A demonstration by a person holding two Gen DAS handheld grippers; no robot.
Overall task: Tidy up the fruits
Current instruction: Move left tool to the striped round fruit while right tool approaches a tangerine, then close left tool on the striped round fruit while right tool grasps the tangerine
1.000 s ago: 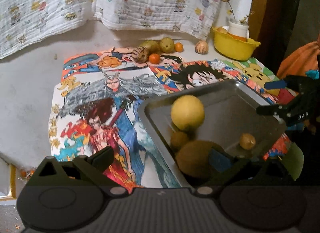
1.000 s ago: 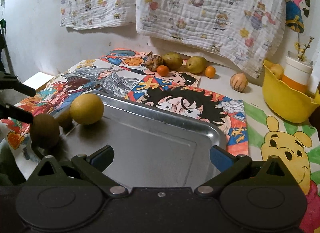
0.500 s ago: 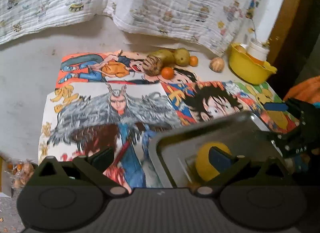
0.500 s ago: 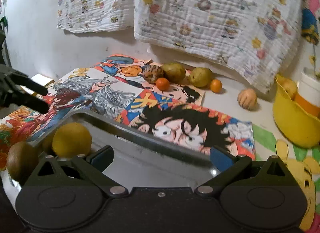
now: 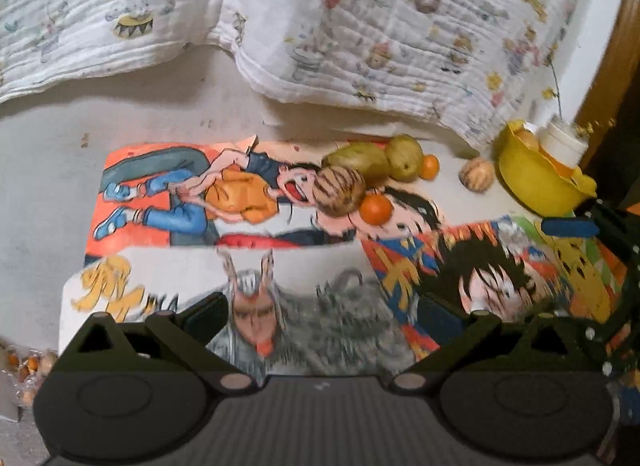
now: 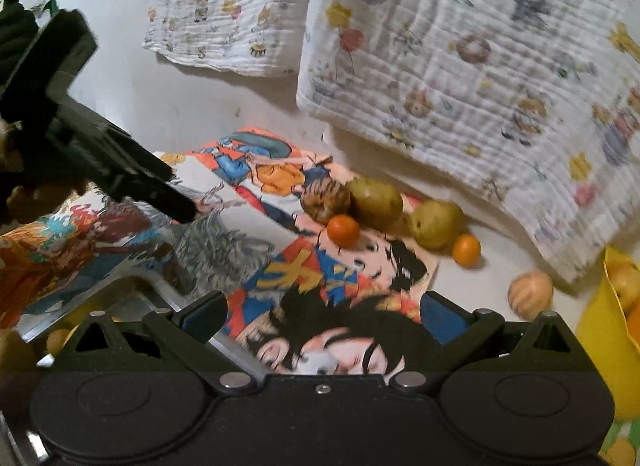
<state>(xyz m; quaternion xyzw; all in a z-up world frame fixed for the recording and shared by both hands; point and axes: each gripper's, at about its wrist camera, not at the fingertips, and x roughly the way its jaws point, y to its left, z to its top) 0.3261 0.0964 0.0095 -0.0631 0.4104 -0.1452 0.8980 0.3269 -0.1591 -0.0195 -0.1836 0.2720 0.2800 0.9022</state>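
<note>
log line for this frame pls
left gripper: open, empty | right gripper: open, empty | loose fruit cluster: untouched by wall | tray: below right gripper

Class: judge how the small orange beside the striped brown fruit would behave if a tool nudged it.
The small orange is round, so it would probably roll. It touches the striped brown fruit, which may block it on that side. Its smooth skin might slip between the fingers.

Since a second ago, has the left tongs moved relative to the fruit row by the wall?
Yes. The left tongs has advanced toward the fruit row, which looks larger; the tray has dropped from its view.
</note>
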